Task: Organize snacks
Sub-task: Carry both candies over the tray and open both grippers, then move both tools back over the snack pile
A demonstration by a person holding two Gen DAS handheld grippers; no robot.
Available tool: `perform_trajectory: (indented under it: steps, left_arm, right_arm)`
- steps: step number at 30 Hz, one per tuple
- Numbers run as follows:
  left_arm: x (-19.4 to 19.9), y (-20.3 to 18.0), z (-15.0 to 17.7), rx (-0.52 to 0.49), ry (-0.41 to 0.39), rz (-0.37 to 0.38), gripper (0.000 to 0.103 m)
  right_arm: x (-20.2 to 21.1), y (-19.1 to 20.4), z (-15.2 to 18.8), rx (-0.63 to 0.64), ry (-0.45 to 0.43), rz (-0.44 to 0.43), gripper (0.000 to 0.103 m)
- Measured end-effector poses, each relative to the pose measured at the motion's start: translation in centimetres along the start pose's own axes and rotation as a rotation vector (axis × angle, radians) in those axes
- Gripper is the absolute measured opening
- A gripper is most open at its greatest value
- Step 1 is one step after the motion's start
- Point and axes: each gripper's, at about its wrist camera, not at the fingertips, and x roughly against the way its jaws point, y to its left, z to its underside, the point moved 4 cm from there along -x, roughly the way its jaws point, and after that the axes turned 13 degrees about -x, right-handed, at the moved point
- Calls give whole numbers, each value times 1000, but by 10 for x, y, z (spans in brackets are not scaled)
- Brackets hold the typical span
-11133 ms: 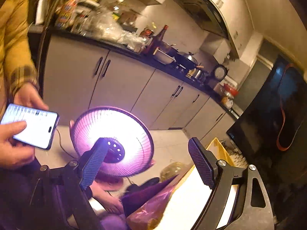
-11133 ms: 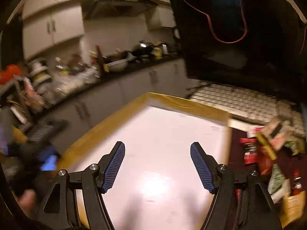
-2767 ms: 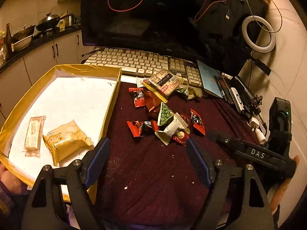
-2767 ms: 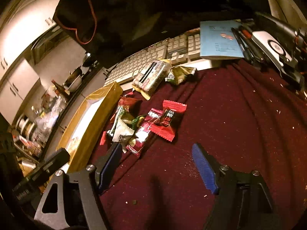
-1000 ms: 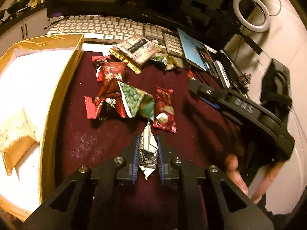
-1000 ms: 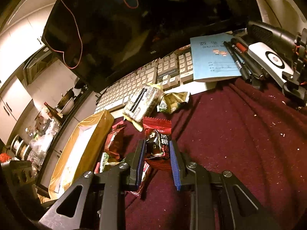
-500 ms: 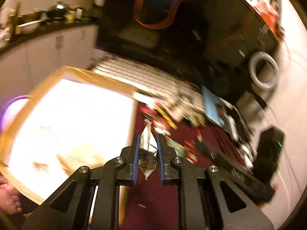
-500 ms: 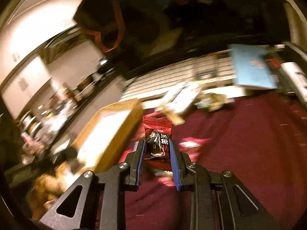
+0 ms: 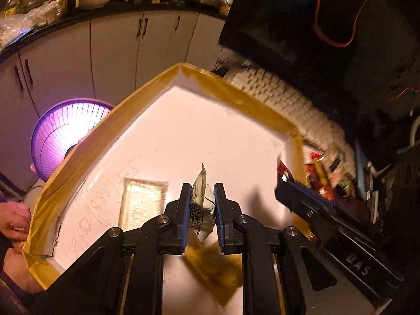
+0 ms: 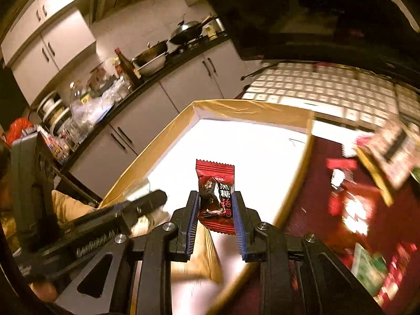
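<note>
My left gripper is shut on a small silver-white snack packet and holds it above the white floor of the gold-rimmed box. A flat pale snack bar and a tan packet lie in the box below it. My right gripper is shut on a red candy packet with Chinese print, above the same box near its right rim. The right gripper also shows in the left wrist view and the left gripper in the right wrist view.
Loose snacks lie on the dark red cloth right of the box. A white keyboard and a dark monitor stand behind. A glowing purple heater is on the floor at left. A hand holds the box's left rim.
Both grippers, each still shut on its packet, have swung left from the red cloth to over the box. The snack pile is now off to the right.
</note>
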Motion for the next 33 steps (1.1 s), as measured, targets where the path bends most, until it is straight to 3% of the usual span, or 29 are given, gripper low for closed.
perform_trajectory:
  steps: [4, 9, 16, 19, 21, 26, 27, 30, 33]
  left_arm:
    - [-7, 4, 5, 4, 19, 17, 14]
    - [-2, 1, 5, -22, 20, -2, 15]
    - [-3, 9, 6, 19, 35, -24, 19]
    - [2, 9, 6, 28, 11, -43, 34]
    - [10, 8, 6, 36, -21, -53, 52]
    - [40, -8, 8, 17, -123, -49, 59]
    - [47, -14, 9, 11, -146, -33, 62]
    - [57, -37, 12, -33, -186, 15, 70]
    - [60, -65, 17, -86, -185, 87, 70]
  right_arm:
    - [-21, 1, 7, 12, 41, 3, 25]
    - [-21, 5, 11, 48, 30, -7, 25]
    - [-18, 2, 9, 21, 16, -14, 29]
    - [-13, -5, 5, -27, 3, -46, 35]
    - [-8, -8, 1, -51, -15, -63, 43]
    - [20, -18, -2, -120, -62, -118, 53]
    - [29, -21, 0, -125, -73, -130, 58]
    - [58, -37, 11, -150, -97, -145, 58]
    - [88, -67, 28, -189, -123, -127, 58]
